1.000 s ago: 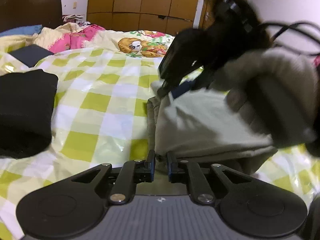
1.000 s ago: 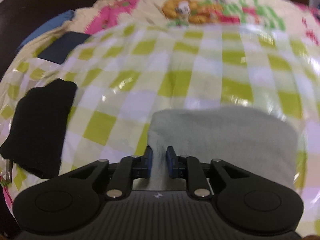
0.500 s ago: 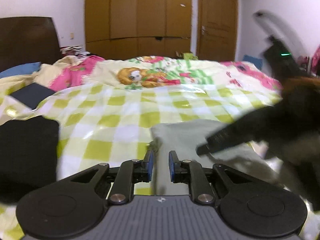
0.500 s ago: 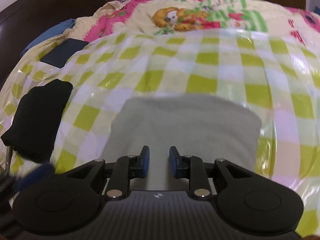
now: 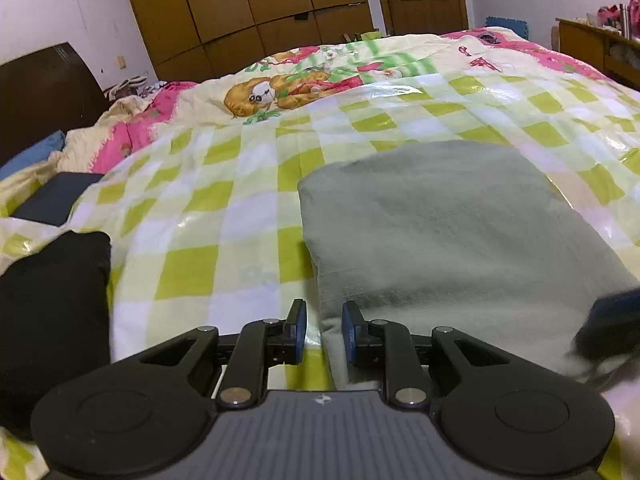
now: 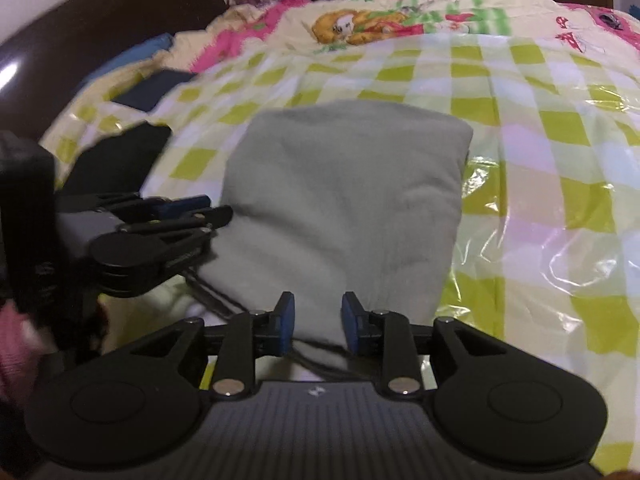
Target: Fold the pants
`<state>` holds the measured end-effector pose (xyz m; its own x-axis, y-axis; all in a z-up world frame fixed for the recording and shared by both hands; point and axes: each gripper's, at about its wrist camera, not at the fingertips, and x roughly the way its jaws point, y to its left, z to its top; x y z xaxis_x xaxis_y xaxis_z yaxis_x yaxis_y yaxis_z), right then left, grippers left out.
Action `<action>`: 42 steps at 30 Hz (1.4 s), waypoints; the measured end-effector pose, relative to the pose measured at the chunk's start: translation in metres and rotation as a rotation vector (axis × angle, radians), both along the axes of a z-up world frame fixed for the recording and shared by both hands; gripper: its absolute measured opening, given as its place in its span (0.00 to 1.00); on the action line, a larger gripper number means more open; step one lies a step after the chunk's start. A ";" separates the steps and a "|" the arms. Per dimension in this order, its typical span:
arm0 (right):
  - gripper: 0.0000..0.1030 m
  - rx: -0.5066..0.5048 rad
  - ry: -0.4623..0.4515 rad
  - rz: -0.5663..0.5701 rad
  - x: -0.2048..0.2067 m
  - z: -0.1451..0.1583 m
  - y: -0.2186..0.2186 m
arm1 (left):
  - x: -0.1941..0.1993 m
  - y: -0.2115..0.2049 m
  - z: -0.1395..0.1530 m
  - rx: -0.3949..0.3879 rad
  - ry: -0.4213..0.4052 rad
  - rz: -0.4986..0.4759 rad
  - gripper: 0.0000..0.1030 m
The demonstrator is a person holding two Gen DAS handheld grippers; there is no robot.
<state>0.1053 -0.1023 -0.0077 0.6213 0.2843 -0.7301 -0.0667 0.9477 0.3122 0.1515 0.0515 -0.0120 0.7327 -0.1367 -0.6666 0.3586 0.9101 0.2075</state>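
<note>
The grey pants [image 5: 440, 224] lie folded into a thick rectangle on the checked bed cover; they also show in the right wrist view [image 6: 344, 200]. My left gripper [image 5: 323, 330] is open and empty, just at the fold's near left edge. It shows from the side in the right wrist view [image 6: 200, 210], next to the pants' left edge. My right gripper [image 6: 316, 328] is open and empty, with its jaws either side of the near edge of the pants. Its blurred tip shows at the right of the left wrist view [image 5: 608, 328].
A folded black garment [image 5: 48, 312] lies to the left on the green-and-white checked plastic cover [image 5: 208, 208]. A dark blue flat item [image 5: 56, 198] sits further left. A cartoon quilt [image 5: 312, 84] covers the far bed; a dark headboard [image 6: 100, 28] and wooden wardrobe [image 5: 256, 4] stand behind.
Both grippers went from shut on the pants to open and drew back toward me. The lifted fold has dropped and the pants now lie flat and folded.
</note>
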 end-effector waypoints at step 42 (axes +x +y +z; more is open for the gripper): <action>0.14 0.336 0.072 -0.129 0.066 -0.042 -0.091 | 0.008 -0.022 -0.009 -0.110 0.116 -0.044 0.50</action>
